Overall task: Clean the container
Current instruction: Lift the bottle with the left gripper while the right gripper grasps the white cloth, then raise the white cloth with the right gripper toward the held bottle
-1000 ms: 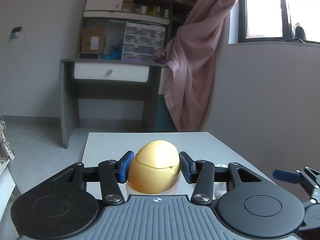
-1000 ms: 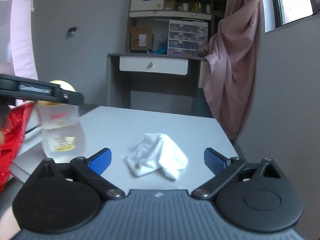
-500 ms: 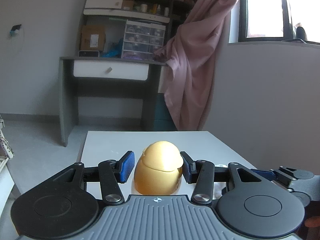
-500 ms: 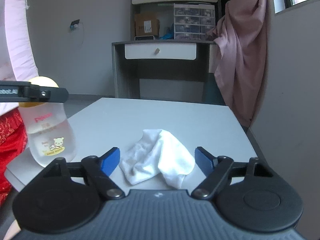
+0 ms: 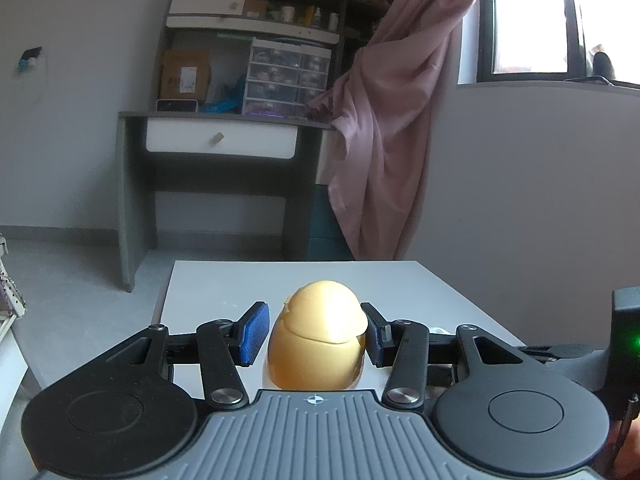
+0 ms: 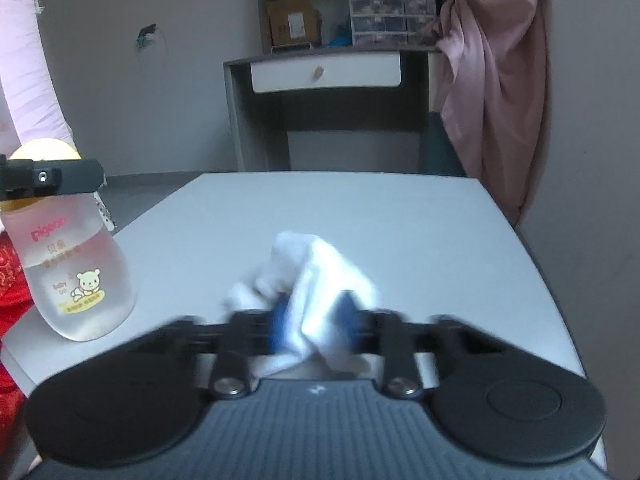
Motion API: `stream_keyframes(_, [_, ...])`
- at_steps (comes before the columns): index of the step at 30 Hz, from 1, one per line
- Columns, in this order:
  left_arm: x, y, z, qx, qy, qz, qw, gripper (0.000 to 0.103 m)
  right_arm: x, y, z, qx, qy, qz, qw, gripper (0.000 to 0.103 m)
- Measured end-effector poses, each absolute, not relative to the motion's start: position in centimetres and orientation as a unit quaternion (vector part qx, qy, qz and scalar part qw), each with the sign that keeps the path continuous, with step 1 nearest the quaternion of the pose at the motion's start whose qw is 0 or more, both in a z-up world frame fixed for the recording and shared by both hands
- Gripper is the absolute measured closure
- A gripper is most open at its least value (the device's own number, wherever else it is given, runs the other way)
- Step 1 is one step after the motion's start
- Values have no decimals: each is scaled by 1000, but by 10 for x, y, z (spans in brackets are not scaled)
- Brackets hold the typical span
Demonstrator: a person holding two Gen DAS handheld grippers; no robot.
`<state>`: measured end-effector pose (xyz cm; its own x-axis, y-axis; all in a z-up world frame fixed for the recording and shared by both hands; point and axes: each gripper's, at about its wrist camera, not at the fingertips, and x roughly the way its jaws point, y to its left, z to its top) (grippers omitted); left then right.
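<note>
A frosted baby bottle (image 6: 78,276) with a bear print and a gold domed cap (image 5: 318,344) stands upright at the near left of the grey table (image 6: 400,216). My left gripper (image 5: 314,334) is around the cap; its right pad touches the cap and a thin gap shows at the left pad (image 5: 252,334). A crumpled white cloth (image 6: 308,292) lies on the table. My right gripper (image 6: 312,322) is closed on the cloth's near part; its fingers are blurred by motion.
The table's right edge runs close to a grey wall (image 5: 540,208). Beyond the far edge stand a grey desk (image 5: 216,140) with a white drawer and a pink curtain (image 5: 384,128). Red fabric (image 6: 8,280) shows at the left in the right wrist view.
My right gripper moved forward and down onto the cloth and closed on it. My left gripper stayed around the bottle cap, and the bottle now stands more upright.
</note>
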<state>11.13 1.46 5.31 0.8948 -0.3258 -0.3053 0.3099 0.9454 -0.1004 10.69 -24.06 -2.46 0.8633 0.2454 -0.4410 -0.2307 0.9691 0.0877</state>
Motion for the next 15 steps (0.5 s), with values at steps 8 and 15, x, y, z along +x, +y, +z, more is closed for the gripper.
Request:
stream_keyframes(8, [111, 16, 53, -24, 163, -163, 973, 54, 84, -244, -16, 49, 209, 151, 965, 96])
stream_keyframes(15, [113, 16, 52, -30, 167, -164, 972, 54, 50, -225, -4, 80, 186, 259, 944, 96])
